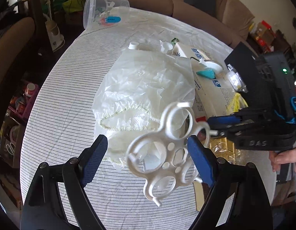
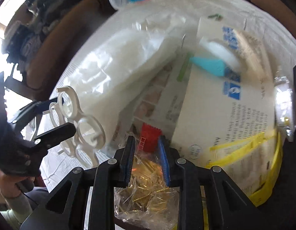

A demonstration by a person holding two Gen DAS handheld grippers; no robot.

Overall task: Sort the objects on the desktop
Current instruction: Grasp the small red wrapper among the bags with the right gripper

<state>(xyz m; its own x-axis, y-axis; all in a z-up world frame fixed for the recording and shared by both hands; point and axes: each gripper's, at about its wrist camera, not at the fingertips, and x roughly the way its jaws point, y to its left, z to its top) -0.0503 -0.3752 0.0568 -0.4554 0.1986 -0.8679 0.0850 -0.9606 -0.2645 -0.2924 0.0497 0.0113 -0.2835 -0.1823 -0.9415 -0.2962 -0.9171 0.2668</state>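
A white plastic holder with several round holes hangs in the air above the table, between the fingers of my left gripper. The fingers stand wide apart; the holder touches only the right pad. The holder also shows at the left of the right wrist view, beside the left gripper's dark finger. My right gripper is shut on a clear bag of gold foil. In the left wrist view it sits at the right, close to the holder's upper ring.
A crumpled clear plastic cover lies mid-table on the striped cloth. A clear tub lies on its side at the far edge. A printed paper bag, a teal piece, a red item and yellow packaging crowd the right.
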